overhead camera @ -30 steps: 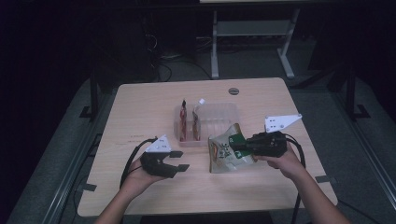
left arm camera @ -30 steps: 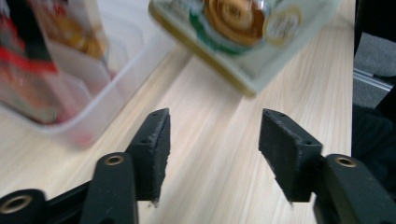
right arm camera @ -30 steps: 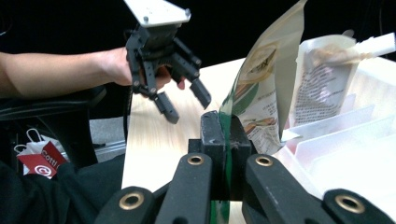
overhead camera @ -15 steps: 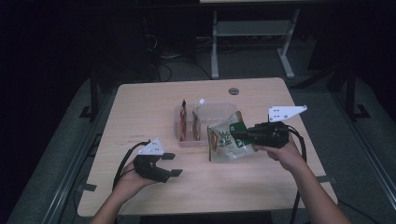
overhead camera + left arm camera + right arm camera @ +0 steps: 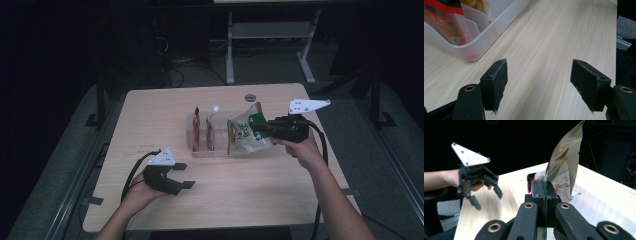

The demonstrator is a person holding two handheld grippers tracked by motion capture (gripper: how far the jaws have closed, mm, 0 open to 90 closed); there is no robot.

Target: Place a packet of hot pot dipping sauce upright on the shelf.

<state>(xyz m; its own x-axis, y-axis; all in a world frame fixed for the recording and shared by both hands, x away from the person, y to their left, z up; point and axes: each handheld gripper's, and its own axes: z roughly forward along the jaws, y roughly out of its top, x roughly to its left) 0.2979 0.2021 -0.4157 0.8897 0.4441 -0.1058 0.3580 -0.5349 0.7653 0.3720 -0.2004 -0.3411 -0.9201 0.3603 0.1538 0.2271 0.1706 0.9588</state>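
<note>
Left: the left gripper [image 5: 181, 175], a black two-jaw tool under a grey three-cornered plate, hangs low over the pale wood-grain table [image 5: 150, 115] near its front edge. Its jaws have just been opening and stand wide apart with only bare tabletop between them, as the left gripper view shows; the hand appears to be parked clear of the work.

Centre: a clear plastic divided bin [image 5: 200, 150] holds two upright red-and-orange pouches [image 5: 197, 131], each in its own slot, so the partitions keep them standing. A round green-and-red emblem shows on one pouch in the left gripper view; its lettering is too small to read.

Right: the right gripper [image 5: 256, 128] has its jaws closed on the edge of a green-and-cream printed foil pouch [image 5: 243, 134], lifted and tilted above the bin's right-hand end, probably for filing into a free slot. Its printing is not legible.
</note>
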